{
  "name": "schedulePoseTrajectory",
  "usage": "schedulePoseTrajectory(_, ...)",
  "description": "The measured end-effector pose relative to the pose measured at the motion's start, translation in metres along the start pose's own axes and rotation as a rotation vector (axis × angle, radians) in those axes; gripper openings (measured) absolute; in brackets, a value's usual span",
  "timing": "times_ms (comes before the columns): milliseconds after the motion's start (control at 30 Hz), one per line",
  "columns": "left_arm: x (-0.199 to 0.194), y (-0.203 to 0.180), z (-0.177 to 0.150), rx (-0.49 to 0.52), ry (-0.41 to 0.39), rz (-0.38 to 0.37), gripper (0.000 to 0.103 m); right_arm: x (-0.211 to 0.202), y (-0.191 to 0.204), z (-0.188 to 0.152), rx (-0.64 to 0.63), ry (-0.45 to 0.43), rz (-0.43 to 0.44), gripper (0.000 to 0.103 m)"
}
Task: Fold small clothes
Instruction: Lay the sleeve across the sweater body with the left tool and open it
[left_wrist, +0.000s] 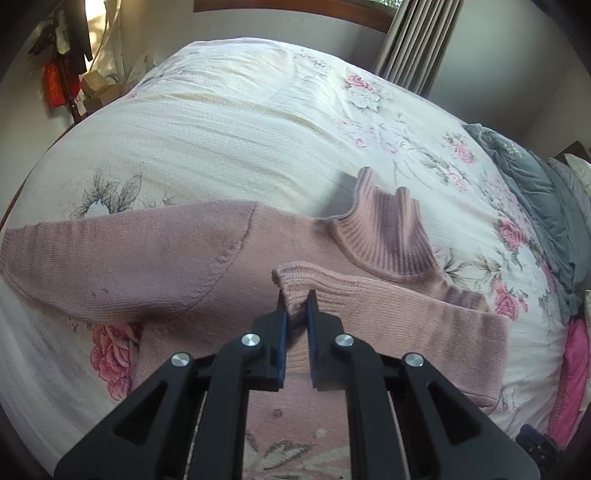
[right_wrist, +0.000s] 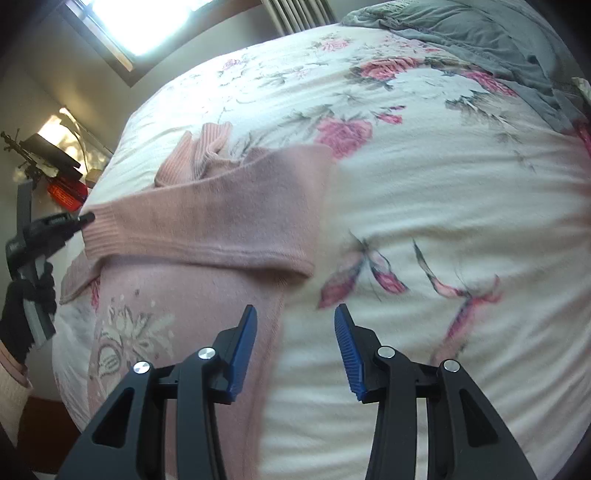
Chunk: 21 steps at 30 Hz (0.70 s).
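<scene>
One sleeve (left_wrist: 388, 306) of the pink turtleneck sweater (left_wrist: 184, 258), spread on the floral bedspread (left_wrist: 221, 122), lies folded across its body, cuff pinched in the left gripper (left_wrist: 295, 299); right gripper (right_wrist: 295, 314) gapes empty; other sleeve and body folds seemingly outstanding.

A floral-quilted bed (left_wrist: 229, 122) carries a pink sweater (left_wrist: 147, 258) and, seemingly, crumpled grey bedding (left_wrist: 535, 184).
</scene>
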<state>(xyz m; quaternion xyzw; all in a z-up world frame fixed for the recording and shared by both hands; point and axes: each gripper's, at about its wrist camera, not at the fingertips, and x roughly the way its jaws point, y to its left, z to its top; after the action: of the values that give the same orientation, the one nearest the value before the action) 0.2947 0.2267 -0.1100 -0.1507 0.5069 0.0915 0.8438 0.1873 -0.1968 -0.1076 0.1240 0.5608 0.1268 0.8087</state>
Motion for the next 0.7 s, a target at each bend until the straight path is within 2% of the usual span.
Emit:
schedulePoseTrajectory(100,0.029,0.015,-0.003,0.005,0.085,-0.002,0.010,0.030,0.016,0.026,0.017,0.013,0.031,0.046)
schedulePoseTrajectory(167,0.042,0.024,-0.008,-0.008,0.114,0.016,0.013,0.059,0.021,0.038,0.031,0.046,0.001,0.046)
schedulePoseTrajectory(300,0.035,0.044,-0.010,-0.042,0.062,0.063,0.018,0.113,0.010,0.037,0.057,0.185,-0.111,0.046)
schedulePoseTrajectory(400,0.020,0.055,-0.005,-0.054,-0.007,0.101,0.018,0.114,0.013,0.035,0.032,0.184,-0.125,0.046)
schedulePoseTrajectory(500,0.020,0.049,-0.001,0.001,-0.023,0.054,0.019,0.098,0.027,0.039,0.011,0.126,-0.118,0.048)
schedulePoseTrajectory(600,0.041,0.036,-0.004,0.052,0.030,0.027,0.020,0.094,0.041,0.039,0.009,0.097,-0.095,0.052)
schedulePoseTrajectory(700,0.079,0.030,-0.014,0.076,0.135,0.022,0.020,0.116,0.041,0.036,0.040,0.154,-0.135,0.053)
